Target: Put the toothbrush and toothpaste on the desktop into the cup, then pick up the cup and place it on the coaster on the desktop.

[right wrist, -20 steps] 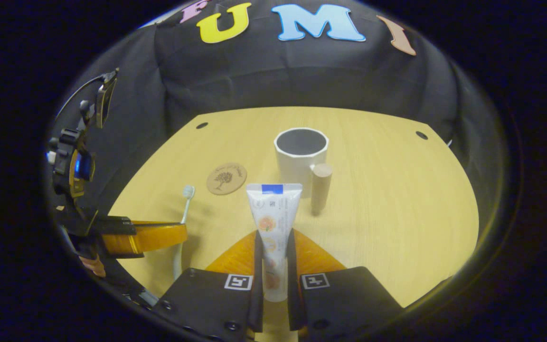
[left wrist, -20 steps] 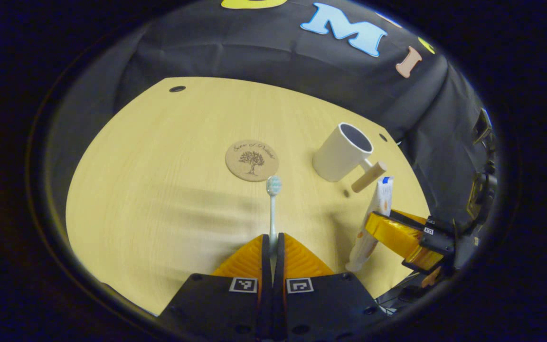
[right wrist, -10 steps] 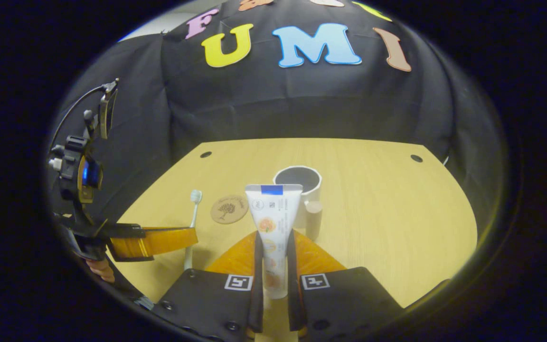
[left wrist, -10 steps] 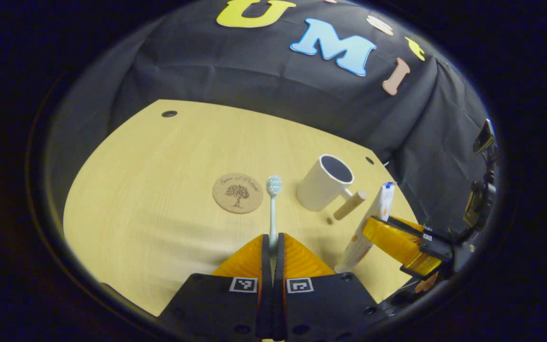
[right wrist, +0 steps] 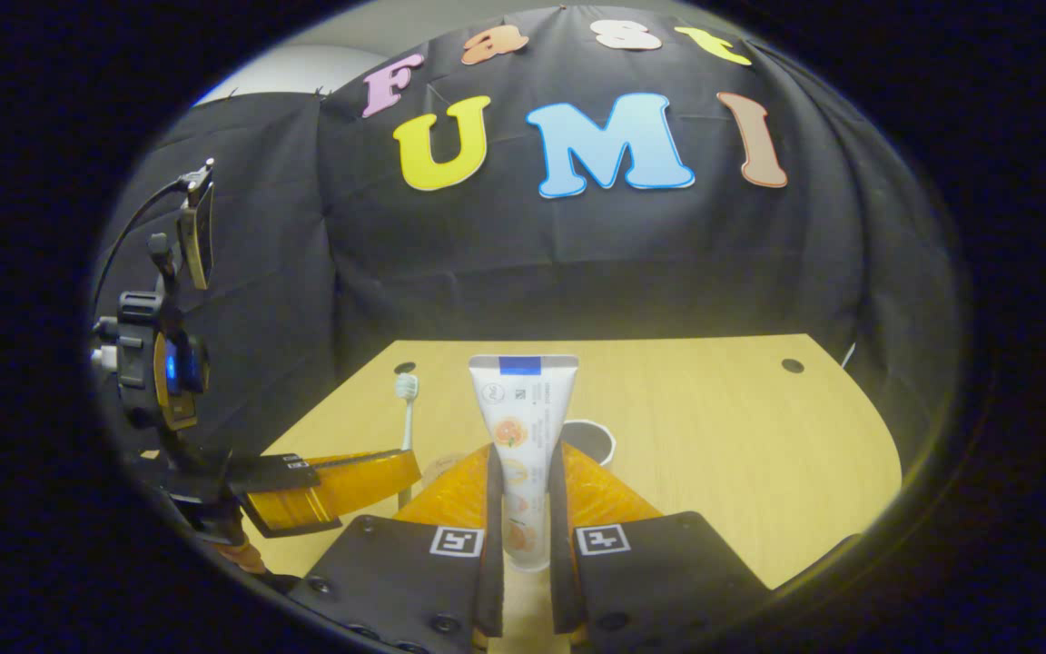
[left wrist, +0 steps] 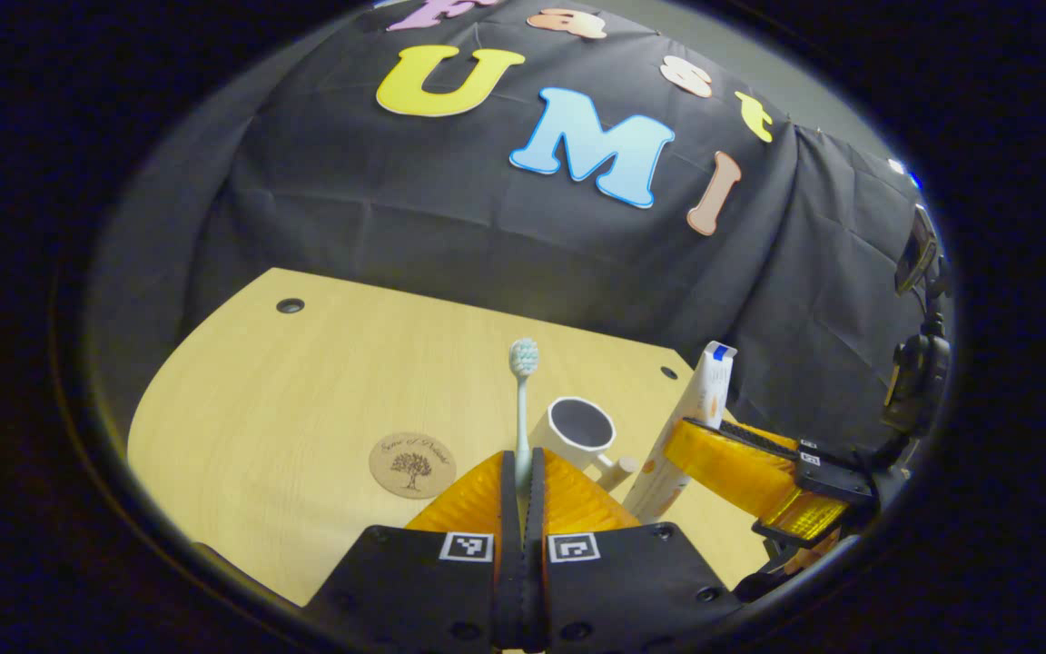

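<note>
My left gripper (left wrist: pixel 523 468) is shut on a white toothbrush (left wrist: pixel 522 400) whose pale blue bristle head points up, well above the table. My right gripper (right wrist: pixel 523 472) is shut on a white toothpaste tube (right wrist: pixel 523 427), held upright with its blue-marked crimped end at the top. The white cup (left wrist: pixel 577 434) with a wooden handle (left wrist: pixel 620 472) stands on the desk below and between both grippers; its rim (right wrist: pixel 591 439) peeks out behind the tube. A round cork coaster (left wrist: pixel 412 464) lies left of the cup. The right gripper (left wrist: pixel 745 463) with its tube (left wrist: pixel 686 427) hangs beside the cup.
The light wooden desk (left wrist: pixel 323 381) has small dark holes (left wrist: pixel 290 305) near its far corners (right wrist: pixel 793 365). The left gripper's orange finger (right wrist: pixel 341 481) and its camera mount (right wrist: pixel 155 363) sit at the left of the right gripper view.
Both grippers have risen and tilted up with their loads. The cup and coaster have slid down in both views, and more of the back wall shows.
</note>
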Motion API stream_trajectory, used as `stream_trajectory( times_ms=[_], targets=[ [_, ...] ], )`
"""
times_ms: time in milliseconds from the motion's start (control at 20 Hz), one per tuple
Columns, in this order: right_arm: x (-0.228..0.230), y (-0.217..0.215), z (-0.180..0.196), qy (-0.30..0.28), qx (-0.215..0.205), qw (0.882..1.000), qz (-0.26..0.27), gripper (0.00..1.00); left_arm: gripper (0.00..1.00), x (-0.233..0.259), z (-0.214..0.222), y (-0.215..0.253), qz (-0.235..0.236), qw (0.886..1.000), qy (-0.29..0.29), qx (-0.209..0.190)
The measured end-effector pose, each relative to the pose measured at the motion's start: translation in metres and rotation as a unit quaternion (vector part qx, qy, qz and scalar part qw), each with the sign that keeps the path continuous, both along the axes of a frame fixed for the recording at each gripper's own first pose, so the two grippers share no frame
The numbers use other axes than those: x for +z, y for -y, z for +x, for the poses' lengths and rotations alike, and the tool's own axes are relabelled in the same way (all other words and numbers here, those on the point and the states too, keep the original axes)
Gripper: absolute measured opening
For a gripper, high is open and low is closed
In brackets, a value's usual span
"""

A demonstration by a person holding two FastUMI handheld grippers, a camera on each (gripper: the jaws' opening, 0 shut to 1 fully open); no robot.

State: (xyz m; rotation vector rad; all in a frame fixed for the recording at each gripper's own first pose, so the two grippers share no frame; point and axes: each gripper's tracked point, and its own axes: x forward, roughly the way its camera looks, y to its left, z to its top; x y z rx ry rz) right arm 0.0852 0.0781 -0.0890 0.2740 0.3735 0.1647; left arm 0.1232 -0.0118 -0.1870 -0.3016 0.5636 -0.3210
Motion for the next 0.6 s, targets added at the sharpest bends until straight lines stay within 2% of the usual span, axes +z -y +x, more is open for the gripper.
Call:
stream_trajectory(
  times_ms=[350,600],
  targets=[
    [0.034,0.030,0.050,0.076,-0.041,0.996,0.002,0.23,0.07,0.059,0.036,0.022,-0.024,0.995,0.101,-0.003],
    [0.026,0.034,0.093,0.101,-0.045,0.994,-0.006,0.24,0.07,0.081,0.051,0.026,-0.040,0.990,0.133,0.009]
  ],
)
